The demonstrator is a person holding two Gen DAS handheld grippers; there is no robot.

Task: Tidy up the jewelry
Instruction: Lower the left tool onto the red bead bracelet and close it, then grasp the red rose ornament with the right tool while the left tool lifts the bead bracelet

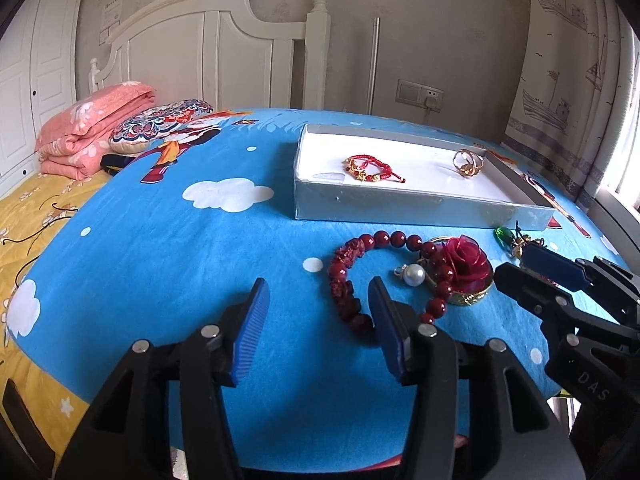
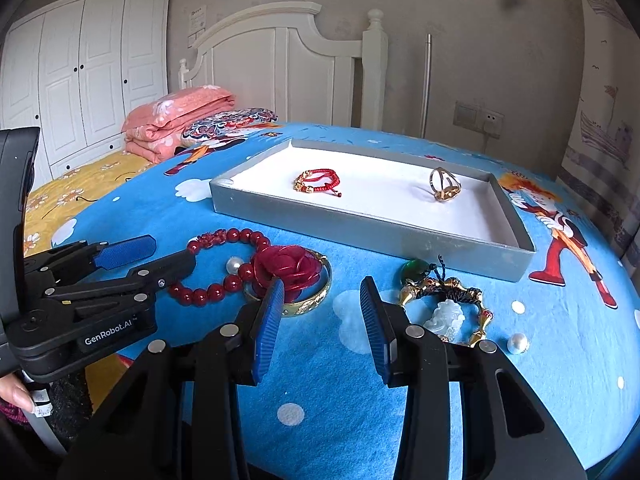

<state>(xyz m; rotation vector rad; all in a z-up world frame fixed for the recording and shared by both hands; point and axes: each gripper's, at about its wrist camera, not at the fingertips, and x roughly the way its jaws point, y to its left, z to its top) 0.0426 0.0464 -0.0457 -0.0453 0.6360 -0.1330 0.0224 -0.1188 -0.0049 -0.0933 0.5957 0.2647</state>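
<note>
Two pieces are already parked in the tray [image 2: 516, 216], so the red bead bracelet [image 1: 352, 280] near the bed's front edge gets picked next, with both grippers' jaws held apart and empty.

Bare bedspread [image 1: 168, 248] lay open at nine o'clock; the bead bracelet [image 1: 352, 276] and red rose [image 1: 466, 262] crowded two o'clock, the tray [image 1: 400, 204] walling off twelve.
</note>
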